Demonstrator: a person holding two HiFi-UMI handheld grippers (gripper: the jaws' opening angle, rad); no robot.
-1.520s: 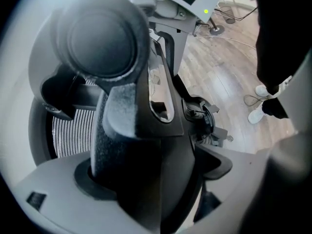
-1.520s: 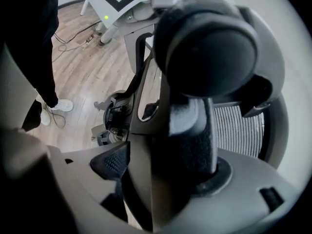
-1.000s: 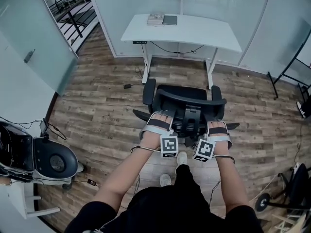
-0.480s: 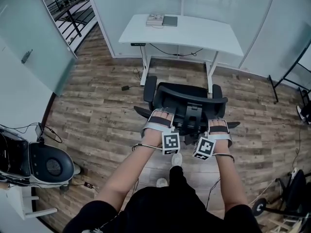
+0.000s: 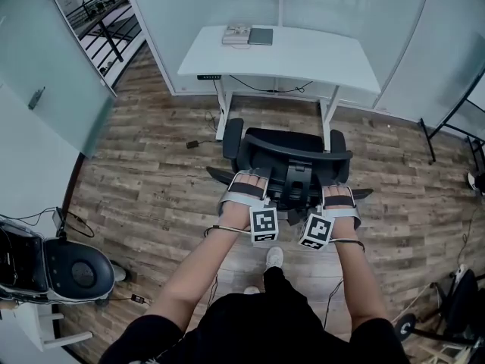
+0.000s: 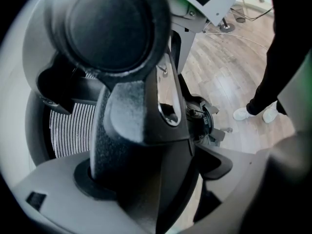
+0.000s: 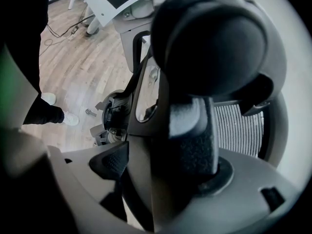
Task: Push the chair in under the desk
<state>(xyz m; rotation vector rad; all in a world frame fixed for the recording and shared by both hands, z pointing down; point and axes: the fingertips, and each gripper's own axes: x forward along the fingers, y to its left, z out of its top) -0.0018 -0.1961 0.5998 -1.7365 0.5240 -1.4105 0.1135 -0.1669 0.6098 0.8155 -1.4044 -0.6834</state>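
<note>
A black office chair (image 5: 282, 144) stands on the wood floor, facing the white desk (image 5: 303, 58), its seat just short of the desk's front edge. My left gripper (image 5: 248, 182) is shut on the left part of the chair's backrest rim (image 5: 297, 156). My right gripper (image 5: 339, 192) holds the rim's right part, its jaws opening slightly. In the left gripper view the dark backrest frame (image 6: 141, 145) fills the gap, with one pad (image 6: 222, 164) against it. The right gripper view shows the same frame (image 7: 180, 145) and a pad (image 7: 113, 162) beside it.
A book (image 5: 236, 35) and a dark tablet (image 5: 260, 36) lie on the desk's far edge. A cable and adapter (image 5: 193, 144) lie on the floor left of the desk legs. A white machine (image 5: 53, 268) stands at the left, a black stand (image 5: 447, 120) at the right.
The chair and both grippers have moved forward, so the gap between chair and desk is smaller. The person has stepped forward behind it.
</note>
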